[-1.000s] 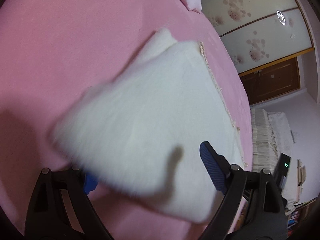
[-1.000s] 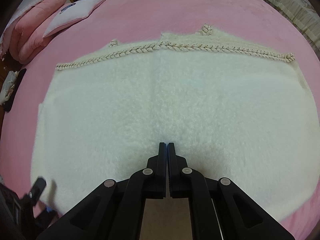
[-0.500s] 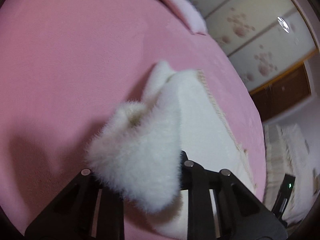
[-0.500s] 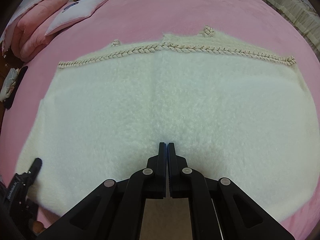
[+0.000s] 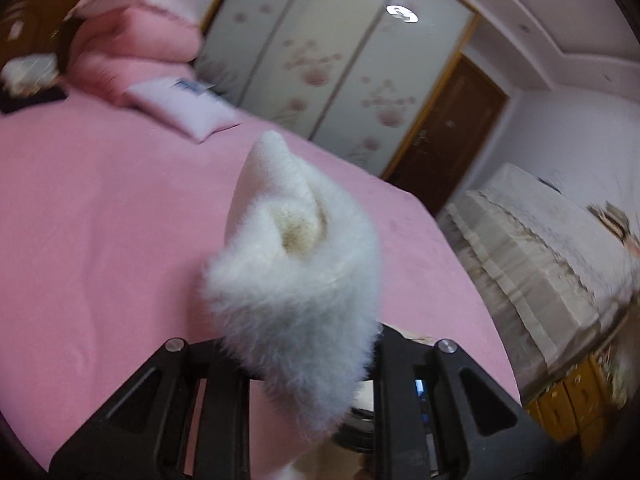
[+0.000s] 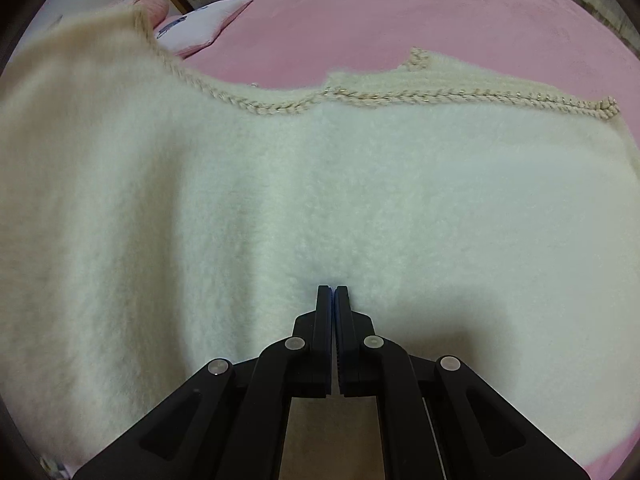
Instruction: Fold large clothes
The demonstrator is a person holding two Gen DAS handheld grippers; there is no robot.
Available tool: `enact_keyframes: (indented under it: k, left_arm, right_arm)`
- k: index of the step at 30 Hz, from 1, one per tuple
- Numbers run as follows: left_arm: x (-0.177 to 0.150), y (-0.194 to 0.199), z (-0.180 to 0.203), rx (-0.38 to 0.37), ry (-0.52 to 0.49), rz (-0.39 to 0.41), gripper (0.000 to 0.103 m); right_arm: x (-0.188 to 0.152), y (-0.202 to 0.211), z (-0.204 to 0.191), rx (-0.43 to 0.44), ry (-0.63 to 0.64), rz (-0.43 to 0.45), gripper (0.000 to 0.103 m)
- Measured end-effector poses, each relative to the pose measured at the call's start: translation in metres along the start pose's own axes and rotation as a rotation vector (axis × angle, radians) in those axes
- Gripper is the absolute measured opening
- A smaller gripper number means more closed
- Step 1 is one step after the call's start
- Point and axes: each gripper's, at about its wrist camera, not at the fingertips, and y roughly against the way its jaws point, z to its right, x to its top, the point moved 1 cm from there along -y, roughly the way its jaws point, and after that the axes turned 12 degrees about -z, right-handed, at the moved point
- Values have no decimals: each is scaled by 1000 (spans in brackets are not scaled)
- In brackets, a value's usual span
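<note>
The left wrist view alone shows the room, a flowered wardrobe (image 5: 320,64) and a brown door (image 5: 448,124), with the left gripper (image 5: 304,344) closing on a raised corner of the fluffy white garment (image 5: 296,280). The right wrist view shows that garment (image 6: 320,200) spread on the pink bed (image 6: 400,12), its left side lifted, the right gripper (image 6: 332,292) shut and empty, its tips against the pile.

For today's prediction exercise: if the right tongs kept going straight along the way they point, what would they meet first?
Most likely the fluffy white garment: the shut right tongs aim down at its middle, tips at or just above the pile; contact is unclear.
</note>
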Motion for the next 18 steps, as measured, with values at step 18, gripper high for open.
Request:
enact_keyframes:
  k: [18]
  left_arm:
    - [-186,-112,245,49,-438,-320,15]
  right_arm:
    - [-20,148,304,123,-243,181,1]
